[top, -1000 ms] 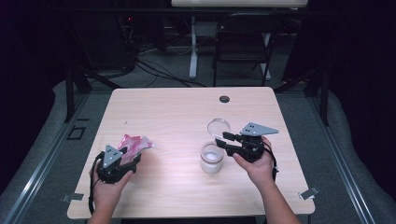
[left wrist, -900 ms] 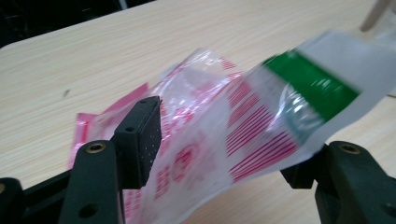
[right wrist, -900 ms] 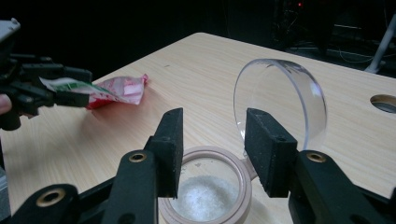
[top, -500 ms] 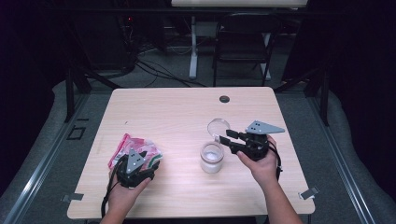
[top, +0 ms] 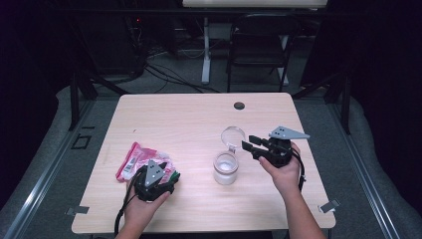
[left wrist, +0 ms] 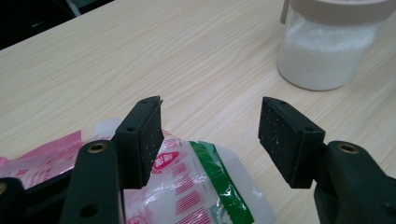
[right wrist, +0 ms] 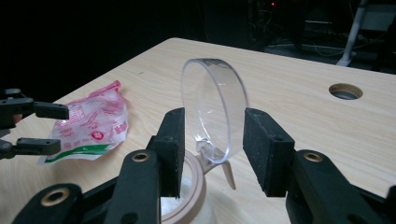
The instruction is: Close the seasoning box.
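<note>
Your right gripper (right wrist: 210,149) stands with jaws apart around the jar's flipped-up clear lid (right wrist: 215,108), not pressing it; they have just closed slightly. White granules fill the jar (top: 226,168), frame centre. Your left gripper (left wrist: 210,140) gapes over the pink packet (left wrist: 196,186), lower left.

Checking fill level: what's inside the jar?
The jar holds white grains, like sugar or salt, filling most of it. Its clear lid stands flipped open. The jar's floor is hidden under the grains.
</note>
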Demonstrator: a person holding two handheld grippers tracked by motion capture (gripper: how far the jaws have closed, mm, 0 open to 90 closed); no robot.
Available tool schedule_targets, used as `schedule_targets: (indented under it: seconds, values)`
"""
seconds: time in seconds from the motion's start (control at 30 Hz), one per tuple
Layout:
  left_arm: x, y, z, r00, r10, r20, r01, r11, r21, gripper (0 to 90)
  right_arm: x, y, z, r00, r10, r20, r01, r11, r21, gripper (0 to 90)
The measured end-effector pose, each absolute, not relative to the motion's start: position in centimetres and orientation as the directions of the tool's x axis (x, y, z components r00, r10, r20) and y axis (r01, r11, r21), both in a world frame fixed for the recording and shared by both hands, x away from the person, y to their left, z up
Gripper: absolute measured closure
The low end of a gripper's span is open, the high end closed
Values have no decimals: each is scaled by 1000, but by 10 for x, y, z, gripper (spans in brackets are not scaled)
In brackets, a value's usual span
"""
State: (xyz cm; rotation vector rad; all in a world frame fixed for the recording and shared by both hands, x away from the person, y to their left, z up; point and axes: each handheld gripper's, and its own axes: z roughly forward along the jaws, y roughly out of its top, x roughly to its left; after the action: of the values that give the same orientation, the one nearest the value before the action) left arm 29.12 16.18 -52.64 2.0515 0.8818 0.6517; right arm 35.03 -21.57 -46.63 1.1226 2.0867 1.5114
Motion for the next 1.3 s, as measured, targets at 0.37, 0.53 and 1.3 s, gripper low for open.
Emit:
schedule_targets:
  seconds: [0.37,0.53,1.3]
  values:
    - [289,157,-527,627,768,132,372,-444,815,402,366,-218,-475,-618,761,195,429,118,896,575]
    - [287,157,-525,626,768,135,370,-445,815,410,373,-215,-479,-615,765,188,439,135,888,575]
    - [281,164,-523,588,797,137,392,-430,814,442,384,-206,-482,-640,745,187,447,164,879,731]
